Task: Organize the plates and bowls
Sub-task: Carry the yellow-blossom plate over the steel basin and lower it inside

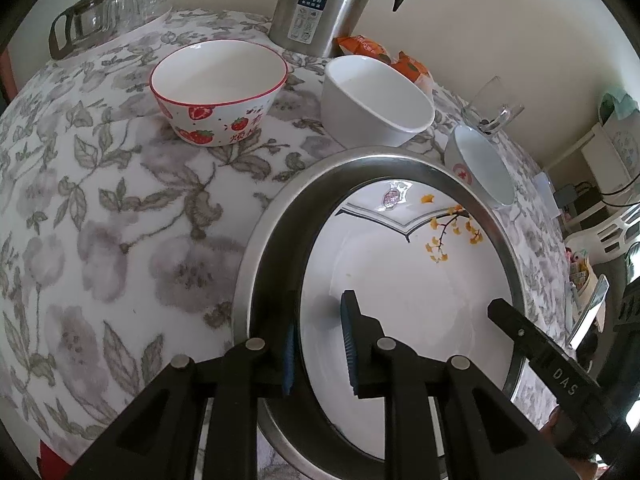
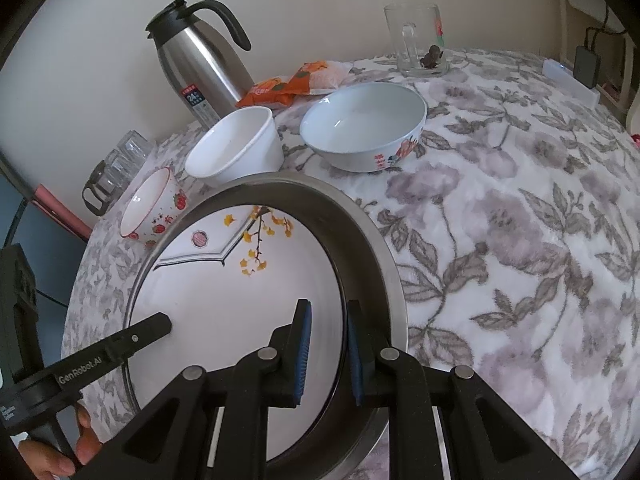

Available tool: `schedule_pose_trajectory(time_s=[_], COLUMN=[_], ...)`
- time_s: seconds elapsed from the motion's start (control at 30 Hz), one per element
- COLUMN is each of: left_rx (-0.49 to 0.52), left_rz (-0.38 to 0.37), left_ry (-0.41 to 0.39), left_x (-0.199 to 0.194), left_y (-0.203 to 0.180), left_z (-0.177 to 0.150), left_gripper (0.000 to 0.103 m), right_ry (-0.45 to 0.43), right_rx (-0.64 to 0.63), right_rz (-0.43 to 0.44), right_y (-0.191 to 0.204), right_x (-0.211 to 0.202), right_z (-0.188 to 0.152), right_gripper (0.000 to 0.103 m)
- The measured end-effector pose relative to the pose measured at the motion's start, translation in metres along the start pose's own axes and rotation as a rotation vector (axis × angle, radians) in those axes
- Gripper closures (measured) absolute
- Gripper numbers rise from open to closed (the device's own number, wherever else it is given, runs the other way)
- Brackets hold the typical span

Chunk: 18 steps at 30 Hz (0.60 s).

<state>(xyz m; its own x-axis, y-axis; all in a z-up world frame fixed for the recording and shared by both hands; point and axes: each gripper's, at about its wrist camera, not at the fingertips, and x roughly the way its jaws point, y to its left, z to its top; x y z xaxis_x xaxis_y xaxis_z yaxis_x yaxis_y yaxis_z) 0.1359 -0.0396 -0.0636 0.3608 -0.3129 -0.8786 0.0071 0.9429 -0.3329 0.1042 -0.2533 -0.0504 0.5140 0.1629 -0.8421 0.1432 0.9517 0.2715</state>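
grip matters here: left gripper (image 1: 318, 340) and right gripper (image 2: 327, 354) each clamp opposite rims of the white plate (image 2: 240, 312) nested in the steel pan (image 2: 372, 248) on the table, so keep both level.

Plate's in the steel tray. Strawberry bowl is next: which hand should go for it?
Left. Both tools grip the plate in the steel tray; the strawberry bowl sits just ahead of the left tool across bare cloth, but beyond the tray's far side from the right tool.
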Motion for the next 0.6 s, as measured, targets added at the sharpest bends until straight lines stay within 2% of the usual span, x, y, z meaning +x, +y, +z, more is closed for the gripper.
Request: schedule_pose_trajectory(time_s=[0.3,0.6], left_rx=[-0.029,-0.041], left_rz=[-0.018,-0.041], left_ry=[0.021,0.043], left_x=[-0.0024,-0.0033], left_y=[0.0036,0.0017], left_z=[-0.0010,-0.0013], left_gripper=[0.080,0.069], right_ry=[0.009,0.012], right_rx=[-0.019,-0.012], right_rz=[-0.018,-0.010], right_y=[0.0014,0.0006], right_x=[0.0013,0.0006], right_z=[-0.0002,-0.0002], right_gripper=[0.084,0.084])
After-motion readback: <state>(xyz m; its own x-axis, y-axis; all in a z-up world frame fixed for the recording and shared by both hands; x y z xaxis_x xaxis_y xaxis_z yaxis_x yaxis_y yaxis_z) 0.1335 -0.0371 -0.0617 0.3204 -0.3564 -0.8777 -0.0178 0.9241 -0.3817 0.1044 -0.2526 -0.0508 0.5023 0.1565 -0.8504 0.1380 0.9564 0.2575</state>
